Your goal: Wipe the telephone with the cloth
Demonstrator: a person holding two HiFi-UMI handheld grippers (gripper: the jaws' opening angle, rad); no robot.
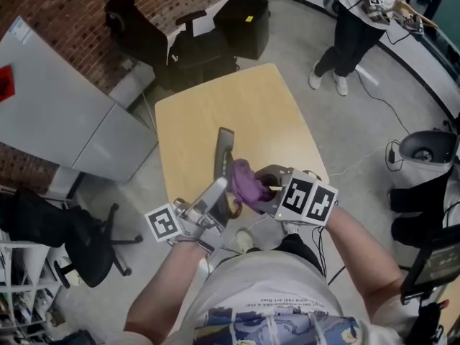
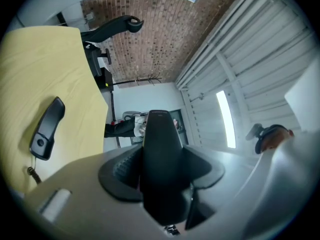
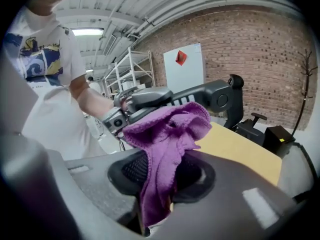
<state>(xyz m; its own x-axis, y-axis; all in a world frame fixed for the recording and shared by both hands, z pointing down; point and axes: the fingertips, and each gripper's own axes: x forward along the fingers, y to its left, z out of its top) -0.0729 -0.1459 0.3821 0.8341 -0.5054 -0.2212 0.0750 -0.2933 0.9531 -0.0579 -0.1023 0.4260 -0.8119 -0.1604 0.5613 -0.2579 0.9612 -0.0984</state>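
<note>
Telephone handset (image 1: pixel 224 155) lifted clear of the tan table (image 1: pixel 215 99), clamped by 1 end between the jaws of the left gripper (image 1: pixel 214 205), probably so its length hangs free for wiping. Purple cloth (image 1: pixel 243 182) pinched tight in the right gripper (image 1: pixel 263 190), bunched against the handset's middle, ready to rub along it.
</note>
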